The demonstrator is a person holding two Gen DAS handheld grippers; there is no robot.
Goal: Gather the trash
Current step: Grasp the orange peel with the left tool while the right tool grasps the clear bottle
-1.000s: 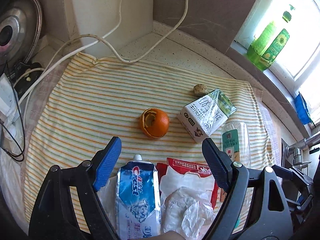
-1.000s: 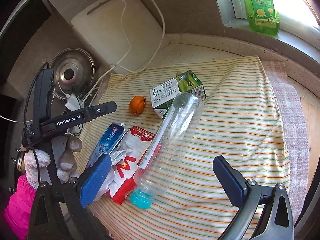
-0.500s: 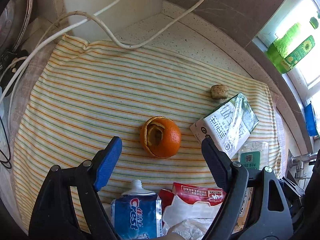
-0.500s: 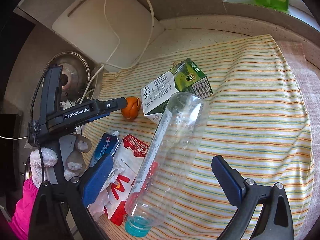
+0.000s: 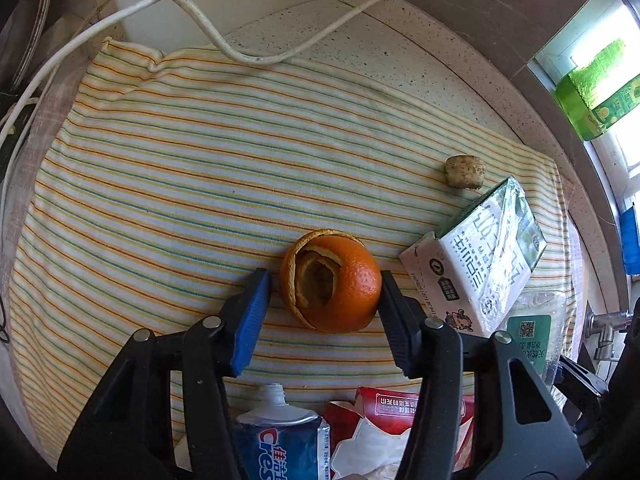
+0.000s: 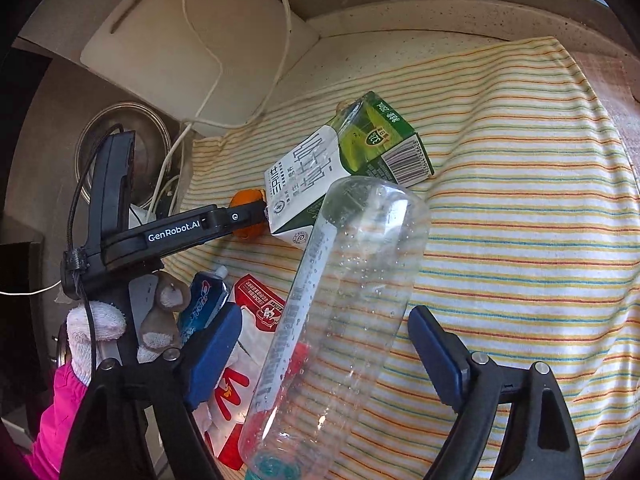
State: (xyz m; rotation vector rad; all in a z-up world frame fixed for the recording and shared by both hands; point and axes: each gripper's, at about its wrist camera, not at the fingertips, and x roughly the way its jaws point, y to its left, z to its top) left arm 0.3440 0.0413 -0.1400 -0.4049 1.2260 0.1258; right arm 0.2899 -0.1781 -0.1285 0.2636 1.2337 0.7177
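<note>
An orange peel (image 5: 332, 282) lies on the striped cloth (image 5: 192, 184). My left gripper (image 5: 322, 292) is open with a finger on each side of the peel; the right finger seems to touch it, the left stands just apart. A milk carton (image 5: 480, 264) lies to the right, with a small brown lump (image 5: 464, 171) behind it. A toothpaste tube (image 5: 280, 440) and a red wrapper (image 5: 400, 428) lie near me. My right gripper (image 6: 324, 344) is open, its fingers astride a clear plastic bottle (image 6: 336, 320) without touching it. The peel (image 6: 246, 216) shows partly behind the left gripper.
White cables (image 5: 224, 40) trail over the counter behind the cloth. A white board (image 6: 192, 44) leans on the back wall, a metal pot lid (image 6: 120, 148) beside it. A green detergent bottle (image 5: 592, 92) stands on the windowsill. A tap (image 5: 604, 324) is at the right.
My left gripper moved forward until its fingers flank the orange peel, and they narrowed. My right gripper moved forward and down over the plastic bottle.
</note>
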